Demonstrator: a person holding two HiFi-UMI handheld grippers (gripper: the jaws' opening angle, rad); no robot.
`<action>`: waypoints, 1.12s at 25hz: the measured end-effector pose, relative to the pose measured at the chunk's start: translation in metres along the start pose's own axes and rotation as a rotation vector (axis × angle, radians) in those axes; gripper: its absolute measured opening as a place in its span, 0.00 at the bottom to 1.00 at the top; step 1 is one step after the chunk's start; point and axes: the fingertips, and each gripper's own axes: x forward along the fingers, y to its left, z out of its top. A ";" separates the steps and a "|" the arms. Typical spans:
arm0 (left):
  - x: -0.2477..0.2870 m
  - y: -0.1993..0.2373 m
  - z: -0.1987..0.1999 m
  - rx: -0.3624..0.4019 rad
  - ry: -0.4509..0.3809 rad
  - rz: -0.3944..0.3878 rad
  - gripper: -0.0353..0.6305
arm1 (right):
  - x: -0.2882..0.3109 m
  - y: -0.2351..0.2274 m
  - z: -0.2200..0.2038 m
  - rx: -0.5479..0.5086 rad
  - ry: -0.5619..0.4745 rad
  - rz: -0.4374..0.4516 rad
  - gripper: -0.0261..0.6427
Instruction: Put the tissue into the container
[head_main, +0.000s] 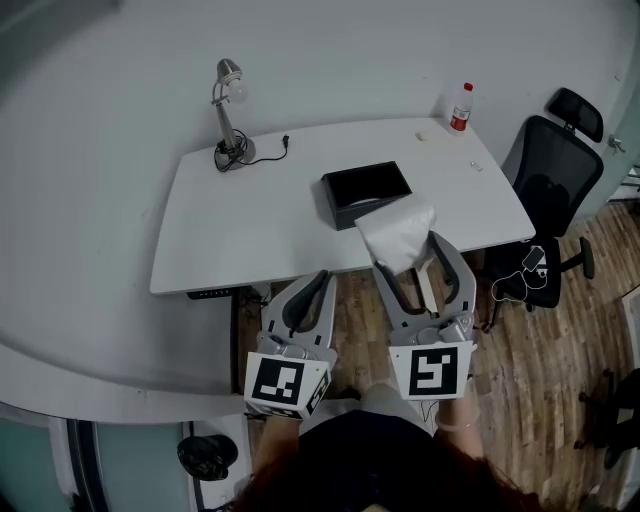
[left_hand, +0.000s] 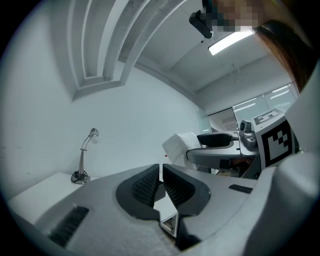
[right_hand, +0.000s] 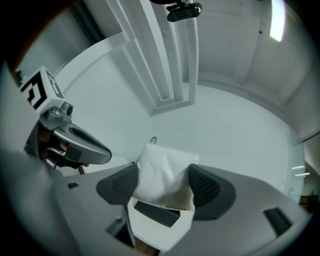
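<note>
A white tissue pack (head_main: 399, 234) is held in the air over the desk's near edge, with my right gripper (head_main: 407, 249) shut on it. In the right gripper view the tissue (right_hand: 163, 173) fills the gap between the two dark pads (right_hand: 205, 186), and the black container (right_hand: 157, 213) shows below it. The container (head_main: 366, 193) is an open black box on the white desk (head_main: 250, 220), just beyond the tissue. My left gripper (head_main: 317, 283) hangs off the desk's near edge with its jaws pressed together and nothing between them (left_hand: 160, 186).
A desk lamp (head_main: 229, 115) stands at the desk's back left with its cord beside it. A bottle with a red cap (head_main: 460, 107) stands at the back right. A black office chair (head_main: 548, 180) is to the right. Wooden floor lies below the grippers.
</note>
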 end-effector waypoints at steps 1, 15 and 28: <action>0.001 0.003 -0.001 -0.005 0.000 -0.001 0.12 | 0.002 0.001 0.000 -0.001 0.006 0.000 0.55; 0.023 0.021 -0.013 -0.035 0.010 -0.016 0.12 | 0.028 -0.007 -0.013 -0.008 0.037 -0.021 0.54; 0.066 0.039 -0.015 -0.015 0.025 -0.041 0.11 | 0.070 -0.018 -0.026 0.003 0.052 -0.010 0.54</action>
